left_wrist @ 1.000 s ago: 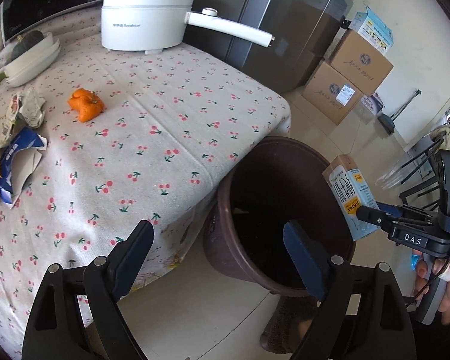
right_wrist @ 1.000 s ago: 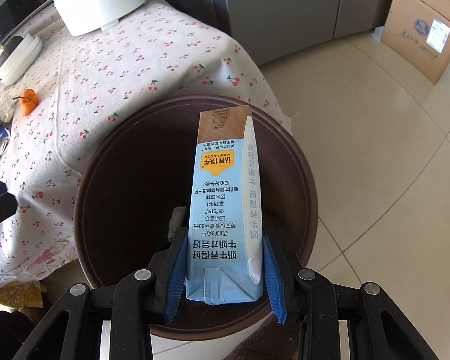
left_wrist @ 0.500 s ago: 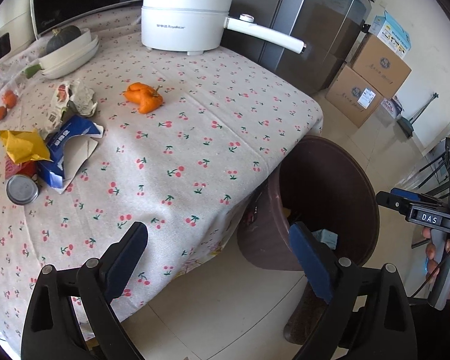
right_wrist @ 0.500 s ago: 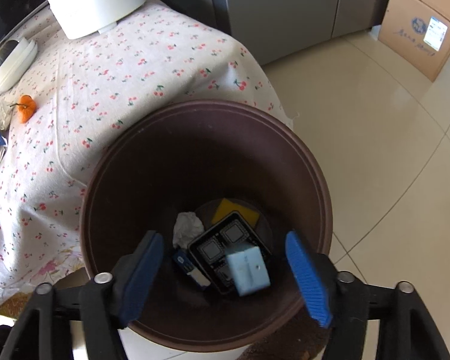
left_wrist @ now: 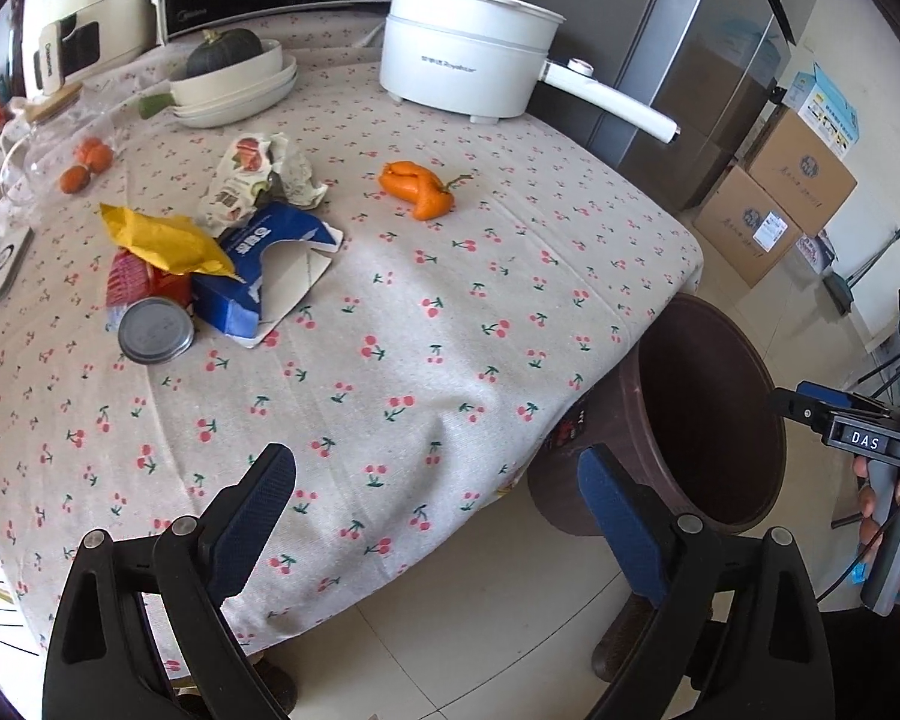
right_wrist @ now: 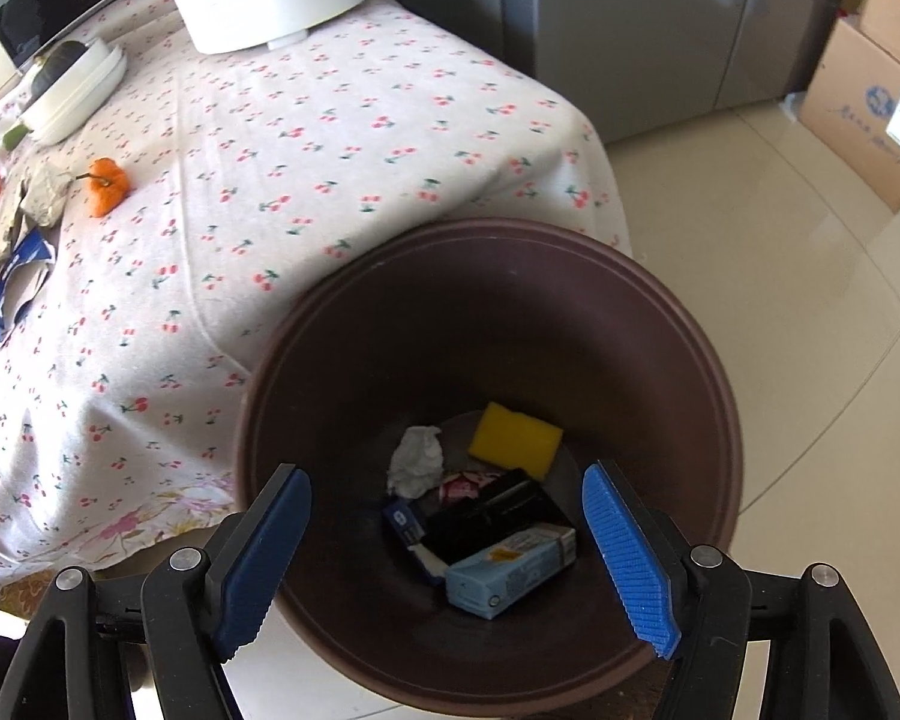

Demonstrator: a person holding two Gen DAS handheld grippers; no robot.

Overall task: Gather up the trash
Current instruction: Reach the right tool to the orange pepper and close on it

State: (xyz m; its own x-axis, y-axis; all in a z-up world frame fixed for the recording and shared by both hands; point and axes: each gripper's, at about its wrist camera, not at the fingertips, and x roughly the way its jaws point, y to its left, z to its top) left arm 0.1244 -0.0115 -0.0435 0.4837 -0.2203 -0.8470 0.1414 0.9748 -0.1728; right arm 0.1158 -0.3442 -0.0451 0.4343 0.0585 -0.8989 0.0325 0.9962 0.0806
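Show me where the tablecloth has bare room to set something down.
Bare cloth runs from the torn blue carton and can to the table's near edge, and between the orange pepper and the bin-side corner. Crowded: the wrapper pile by the plates.

A matt cotton-like cloth printed with cherries covers the desk. The bin looks like smooth brown plastic with a dull sheen. The floor tiles are glossy. The milk carton is coated paperboard; the can lid is brushed metal; the pot is glossy white.
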